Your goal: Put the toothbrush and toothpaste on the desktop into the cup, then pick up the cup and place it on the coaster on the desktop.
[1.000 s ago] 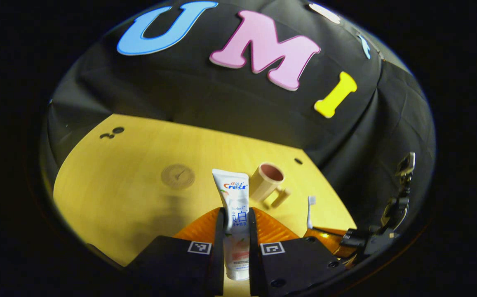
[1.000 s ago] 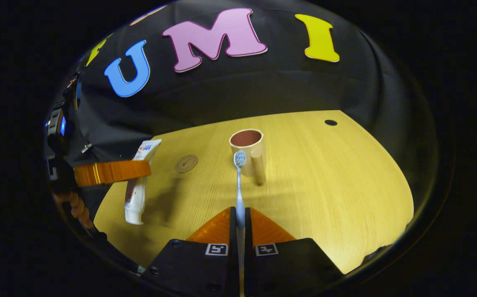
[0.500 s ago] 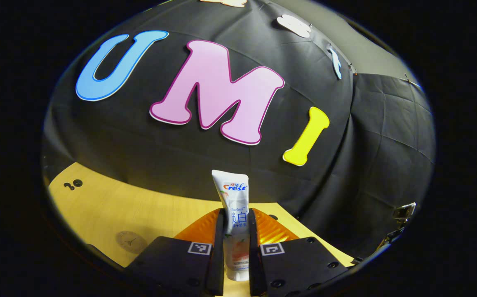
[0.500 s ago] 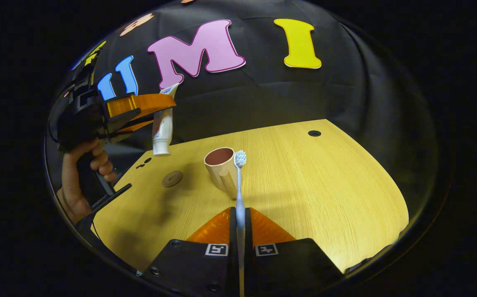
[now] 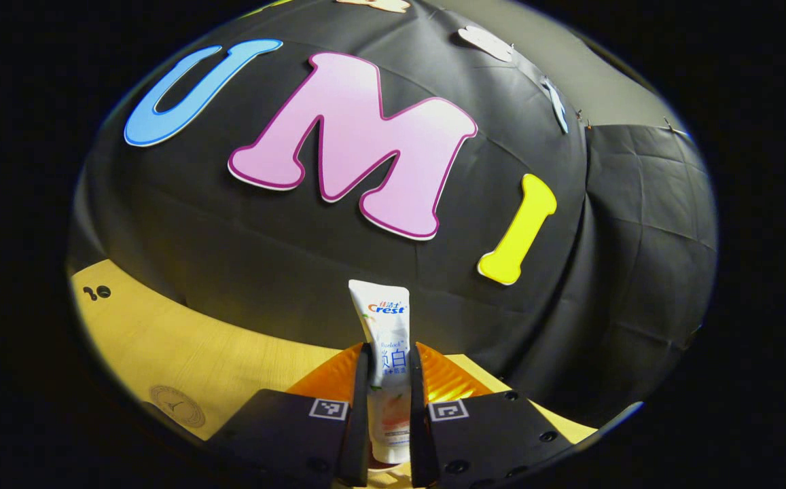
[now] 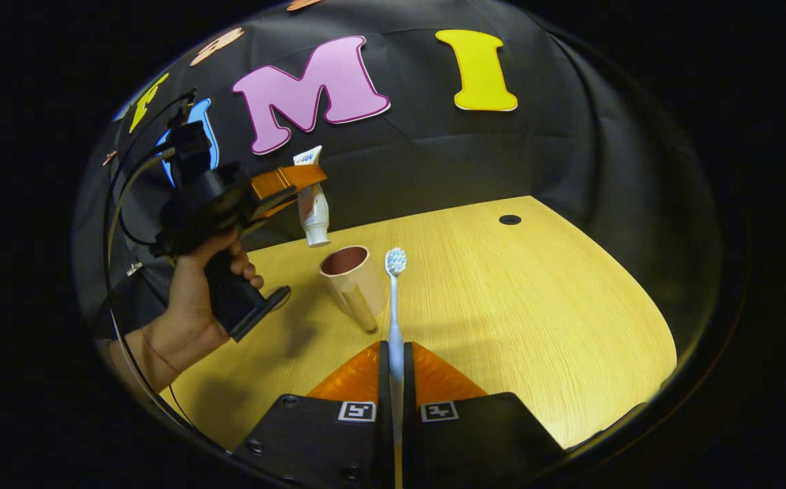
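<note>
Left gripper [image 5: 388,380] clamps the toothpaste [image 5: 387,339] mid-tube, cap down, hanging above and just left of the cup [image 6: 352,276]. Right gripper [image 6: 396,370] is clenched on the toothbrush [image 6: 394,299], bristles up, just right of the cup. The coaster [image 5: 176,405] lies on the desktop [image 6: 535,305], apart from the cup. To do this step well: centre the cap over the cup mouth, keep the tube vertical, lower before letting go. Versus half a second back, the toothpaste has closed in on the cup.
</note>
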Available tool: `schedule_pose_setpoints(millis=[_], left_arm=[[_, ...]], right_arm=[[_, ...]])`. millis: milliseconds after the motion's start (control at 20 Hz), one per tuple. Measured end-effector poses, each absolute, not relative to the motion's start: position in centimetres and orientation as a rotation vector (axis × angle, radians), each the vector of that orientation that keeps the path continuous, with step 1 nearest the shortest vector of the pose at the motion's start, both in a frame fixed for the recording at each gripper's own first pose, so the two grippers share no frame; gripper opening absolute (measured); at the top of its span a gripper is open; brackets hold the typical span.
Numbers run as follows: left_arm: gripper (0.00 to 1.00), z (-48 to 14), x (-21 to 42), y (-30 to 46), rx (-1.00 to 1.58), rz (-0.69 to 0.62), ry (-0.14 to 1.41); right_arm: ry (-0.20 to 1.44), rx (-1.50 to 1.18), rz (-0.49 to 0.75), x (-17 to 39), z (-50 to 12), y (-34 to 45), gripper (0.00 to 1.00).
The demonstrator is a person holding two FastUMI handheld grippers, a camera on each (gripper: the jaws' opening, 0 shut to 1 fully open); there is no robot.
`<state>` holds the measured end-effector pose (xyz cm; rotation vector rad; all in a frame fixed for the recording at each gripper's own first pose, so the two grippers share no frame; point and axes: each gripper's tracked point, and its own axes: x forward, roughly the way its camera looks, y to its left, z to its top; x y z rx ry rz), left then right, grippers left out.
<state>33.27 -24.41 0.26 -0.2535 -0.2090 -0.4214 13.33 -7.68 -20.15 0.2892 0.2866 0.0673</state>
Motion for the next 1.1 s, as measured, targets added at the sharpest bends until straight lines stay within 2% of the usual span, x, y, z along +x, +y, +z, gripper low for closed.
schedule_pose_setpoints(millis=[50, 100, 150, 200, 350, 400, 450, 500, 550, 600, 700, 750, 800, 1000, 1050, 1100], left_arm=[[0.24, -0.6, 33.6, -24.5, -0.244, -0.417, -0.203], [0.29, -1.5, 34.0, -24.7, -0.234, -0.414, -0.197], [0.24, -2.0, 34.2, -24.8, -0.225, -0.411, -0.196], [0.29, -2.4, 34.6, -25.0, -0.216, -0.406, -0.198], [0.29, -3.6, 34.8, -25.3, -0.167, -0.391, -0.207], [0.24, -4.1, 34.8, -25.3, -0.150, -0.385, -0.206], [0.24, -4.7, 34.8, -25.3, -0.136, -0.377, -0.203], [0.29, -5.2, 34.9, -25.4, -0.125, -0.374, -0.198], [0.29, -5.8, 34.9, -25.3, -0.118, -0.369, -0.190], [0.24, -6.5, 35.1, -25.3, -0.119, -0.369, -0.180], [0.34, -7.5, 35.2, -25.4, -0.140, -0.375, -0.155], [0.25, -8.0, 35.4, -25.4, -0.150, -0.379, -0.142], [0.30, -8.5, 35.4, -25.4, -0.162, -0.385, -0.136], [0.39, -9.4, 34.9, -25.3, -0.214, -0.414, -0.132], [0.51, -9.1, 34.6, -25.3, -0.221, -0.421, -0.140], [0.44, -9.1, 34.8, -25.0, -0.221, -0.414, -0.145]], right_arm=[[0.282, 0.292, 0.063, 13.4, -20.2, -7.9, 0.09], [0.276, 0.293, 0.059, 13.5, -20.2, -8.1, 0.09], [0.268, 0.297, 0.059, 13.8, -20.2, -8.3, 0.09], [0.262, 0.300, 0.058, 13.8, -20.1, -8.4, 0.09], [0.258, 0.306, 0.049, 14.0, -20.5, -8.9, 0.09], [0.256, 0.309, 0.046, 14.1, -20.6, -9.1, 0.09], [0.257, 0.311, 0.042, 14.1, -20.6, -8.9, 0.09], [0.255, 0.313, 0.039, 14.1, -20.6, -9.0, 0.09], [0.250, 0.314, 0.037, 14.2, -20.5, -9.1, 0.09], [0.243, 0.316, 0.036, 14.3, -20.4, -9.2, 0.09], [0.231, 0.324, 0.032, 14.6, -20.2, -9.5, 0.09], [0.224, 0.326, 0.028, 14.9, -20.1, -9.7, 0.09], [0.217, 0.328, 0.026, 15.5, -19.8, -9.9, 0.09], [0.178, 0.328, 0.024, 16.7, -18.5, -10.2, 0.09], [0.164, 0.329, 0.027, 17.1, -17.9, -10.2, 0.09], [0.148, 0.332, 0.032, 17.6, -17.3, -10.1, 0.09]])
